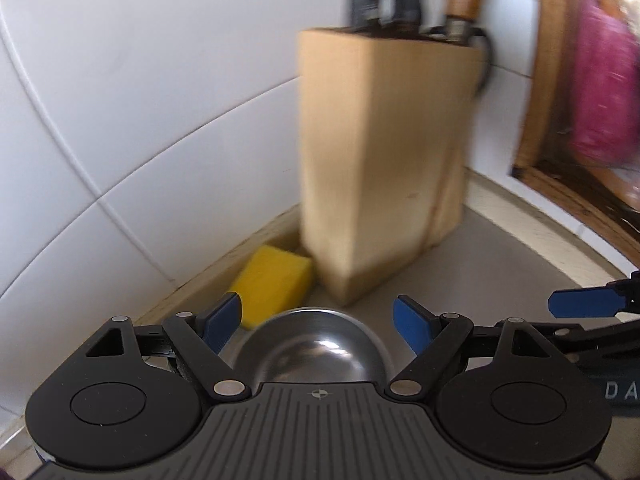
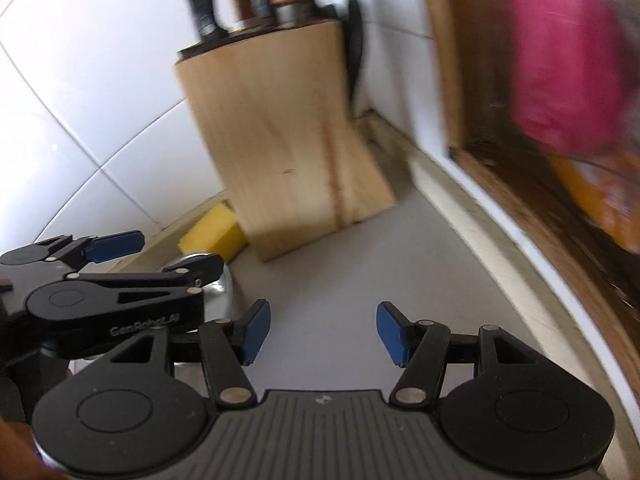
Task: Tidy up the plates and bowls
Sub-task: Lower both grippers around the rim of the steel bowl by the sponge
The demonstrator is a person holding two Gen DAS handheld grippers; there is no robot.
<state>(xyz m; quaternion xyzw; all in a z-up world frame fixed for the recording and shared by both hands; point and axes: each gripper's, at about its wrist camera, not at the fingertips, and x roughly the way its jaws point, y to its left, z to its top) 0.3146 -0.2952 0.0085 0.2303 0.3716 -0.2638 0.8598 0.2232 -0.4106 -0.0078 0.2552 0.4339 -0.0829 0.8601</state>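
A steel bowl (image 1: 314,346) sits between the left gripper's (image 1: 318,320) spread, released fingers, near a yellow sponge (image 1: 272,284) and knife block (image 1: 376,168); the right gripper (image 2: 322,332) gapes empty.

A wooden knife block (image 1: 372,160) stands on the grey tabletop (image 2: 340,280) against white wall tiles (image 1: 120,100), a yellow sponge (image 1: 272,284) just beside it.

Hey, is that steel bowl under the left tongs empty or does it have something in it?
Empty as far as visible: the steel bowl shows only bare, shiny metal inside, below the open left tongs. Its near part is hidden.
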